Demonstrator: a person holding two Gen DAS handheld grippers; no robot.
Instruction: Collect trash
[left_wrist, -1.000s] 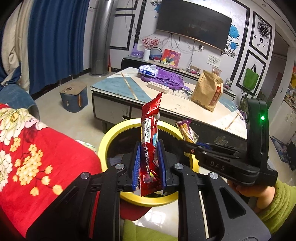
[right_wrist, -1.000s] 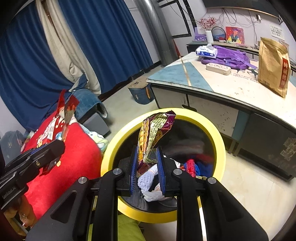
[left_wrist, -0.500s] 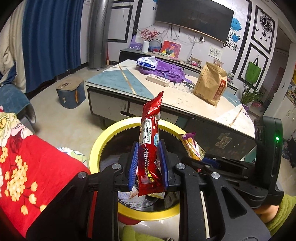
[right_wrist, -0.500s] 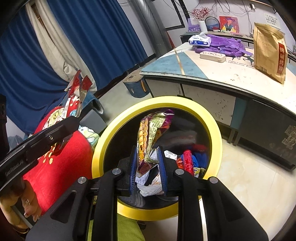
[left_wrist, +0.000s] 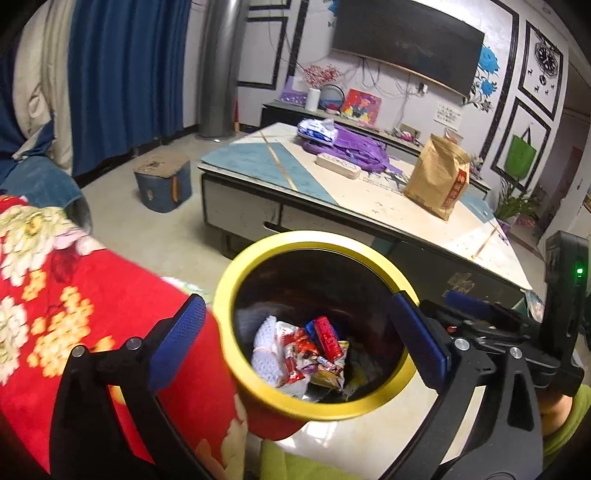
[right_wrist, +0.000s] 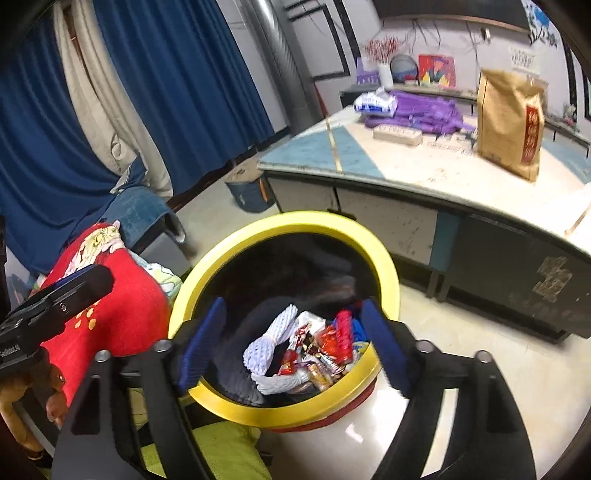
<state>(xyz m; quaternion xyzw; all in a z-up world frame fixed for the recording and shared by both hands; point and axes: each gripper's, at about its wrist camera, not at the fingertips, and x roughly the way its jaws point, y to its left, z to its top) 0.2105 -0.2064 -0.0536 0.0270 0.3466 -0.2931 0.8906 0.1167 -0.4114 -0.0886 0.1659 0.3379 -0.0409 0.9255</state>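
Both of my hand-held grippers hang over the yellow-rimmed trash bin (left_wrist: 258, 258), tilted down into its mouth. My left hand-held gripper (left_wrist: 299, 341) has just been opening; its blue pads (left_wrist: 177, 343) now stand spread wide, nothing between them. My right hand-held gripper (right_wrist: 291, 341) has likewise just been opening, jaws apart and empty. The snack wrappers (right_wrist: 325, 350) lie at the bottom of the bin in a loose heap: a red wrapper (left_wrist: 327, 338) on top, other printed packets around it, a white foam net (right_wrist: 271, 343) beside them on the left. The bin stands on the pale floor between a red flowered blanket (left_wrist: 74, 302) and the low counter (left_wrist: 280, 173). On the counter, toward its far edge, sit a purple bag (left_wrist: 351, 147) and a white power strip (left_wrist: 338, 166); a brown paper bag (left_wrist: 437, 181) stands upright nearer the right end.
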